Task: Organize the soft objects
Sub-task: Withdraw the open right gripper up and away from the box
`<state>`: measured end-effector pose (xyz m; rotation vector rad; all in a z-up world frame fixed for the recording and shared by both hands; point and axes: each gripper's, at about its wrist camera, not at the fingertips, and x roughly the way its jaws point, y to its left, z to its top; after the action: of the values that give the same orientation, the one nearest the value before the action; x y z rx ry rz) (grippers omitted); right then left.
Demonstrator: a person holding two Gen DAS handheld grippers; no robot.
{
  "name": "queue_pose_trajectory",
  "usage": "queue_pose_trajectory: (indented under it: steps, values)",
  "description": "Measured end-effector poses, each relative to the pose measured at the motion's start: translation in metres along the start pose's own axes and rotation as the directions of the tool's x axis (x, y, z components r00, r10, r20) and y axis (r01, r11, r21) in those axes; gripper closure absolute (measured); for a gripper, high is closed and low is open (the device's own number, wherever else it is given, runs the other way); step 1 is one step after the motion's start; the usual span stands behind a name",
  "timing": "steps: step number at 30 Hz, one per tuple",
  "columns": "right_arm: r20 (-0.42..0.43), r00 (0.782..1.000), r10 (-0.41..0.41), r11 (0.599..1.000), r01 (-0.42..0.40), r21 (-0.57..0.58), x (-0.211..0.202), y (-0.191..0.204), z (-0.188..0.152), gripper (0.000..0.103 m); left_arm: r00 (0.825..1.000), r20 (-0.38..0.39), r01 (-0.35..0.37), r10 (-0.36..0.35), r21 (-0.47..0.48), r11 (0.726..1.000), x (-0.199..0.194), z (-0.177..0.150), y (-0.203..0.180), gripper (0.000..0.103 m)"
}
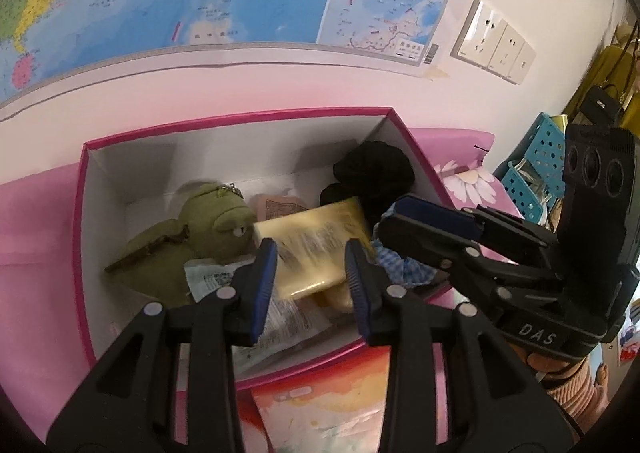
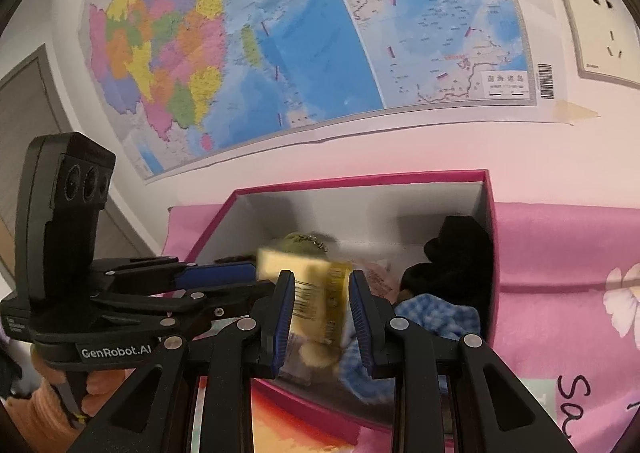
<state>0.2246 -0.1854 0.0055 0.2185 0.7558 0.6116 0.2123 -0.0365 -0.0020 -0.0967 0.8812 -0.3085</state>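
Box with pink rim sitting centre frame on pink cloth, holding soft things. Green plush toy lying lower left inside; black fabric bunching in right corner. Yellow packet blurring mid-box, appearing between fingers of right gripper; grip uncertain. Left gripper hovering above, jaws apart.

A wall map hangs beside white sockets, above a blue basket
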Motion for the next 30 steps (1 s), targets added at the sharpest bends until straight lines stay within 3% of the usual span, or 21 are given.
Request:
queue_pose_trajectory:
  steps: [2,6,9,12,14,17,22,27,30]
  values:
    - [0.012,1.0,-0.013,1.0,0.013,-0.002,-0.004,-0.001,-0.002,0.067,1.0,0.015,-0.011,0.011,0.002,1.0,-0.003,-0.002,0.001,0.059]
    - [0.009,1.0,-0.017,1.0,0.017,-0.012,-0.014,-0.002,-0.012,0.066,0.998,0.066,-0.022,0.02,0.032,0.999,-0.017,-0.012,-0.001,0.056]
    - [0.021,0.999,-0.025,0.999,0.026,-0.027,-0.027,0.003,-0.02,0.063,0.991,0.129,-0.024,0.018,0.05,0.998,-0.034,-0.024,-0.004,0.041]
    - [0.05,0.998,-0.033,0.998,0.035,-0.053,-0.043,0.012,-0.032,0.048,0.982,0.187,-0.027,0.016,0.058,0.998,-0.054,-0.039,-0.006,0.038]
    - [0.072,0.996,-0.045,0.996,0.051,-0.079,-0.056,0.021,-0.043,0.026,0.973,0.228,-0.032,0.019,0.056,0.998,-0.068,-0.052,-0.007,0.021]
    - [0.096,0.993,-0.069,0.991,0.079,-0.106,-0.07,0.031,-0.061,0.016,0.955,0.293,-0.061,0.046,0.044,0.997,-0.086,-0.075,-0.008,0.002]
    - [0.101,0.984,-0.147,0.98,0.158,-0.118,-0.08,0.048,-0.094,0.001,0.945,0.302,-0.129,0.123,-0.002,0.992,-0.099,-0.113,-0.006,0.0]
    - [0.089,0.98,-0.178,0.972,0.189,-0.141,-0.082,0.063,-0.122,0.0,0.942,0.259,-0.202,0.212,-0.063,0.977,-0.1,-0.144,0.0,0.0]
    - [0.07,0.983,-0.168,0.974,0.177,-0.143,-0.08,0.07,-0.132,0.0,0.951,0.222,-0.198,0.214,-0.092,0.976,-0.099,-0.153,0.002,0.001]
